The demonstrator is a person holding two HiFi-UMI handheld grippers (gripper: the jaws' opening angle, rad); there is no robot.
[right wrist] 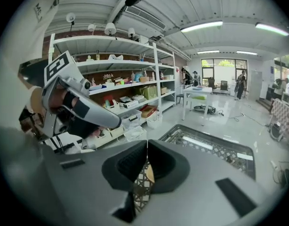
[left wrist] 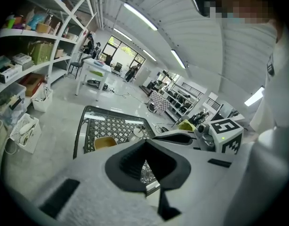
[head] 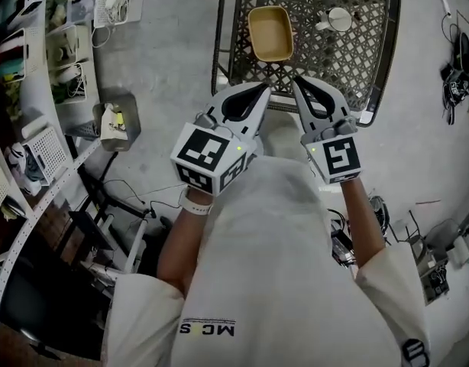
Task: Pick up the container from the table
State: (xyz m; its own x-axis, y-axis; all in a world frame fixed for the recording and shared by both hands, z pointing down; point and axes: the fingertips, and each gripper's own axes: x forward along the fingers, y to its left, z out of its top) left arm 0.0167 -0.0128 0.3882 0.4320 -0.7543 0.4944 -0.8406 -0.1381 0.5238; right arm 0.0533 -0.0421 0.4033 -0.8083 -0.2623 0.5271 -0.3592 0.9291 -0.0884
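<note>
1. while the left gripper (head: 260, 91) hovers over the near edge of the table (head: 364, 60), its jaws are pressed together, tip to tip, with nothing between them.
2. container (head: 270, 33): a shallow tan tub with rounded corners. it stands on the lattice top just beyond both sets of tips and neither touches it. open side is up and it appears empty.
3. orientation: the long axis runs roughly straight away from the person, and one short wall faces the grippers.
4. handling, as a judgement: it is likely light, stiff and thin-walled, and the smooth rim may slip. the best hold is the near short wall, one jaw inside and one outside.
5. right gripper (head: 299, 84): the claw is likewise closed on nothing and must open before any grasp.
6. white cup (head: 339, 19): it stands right of the container and apart from it.
</note>
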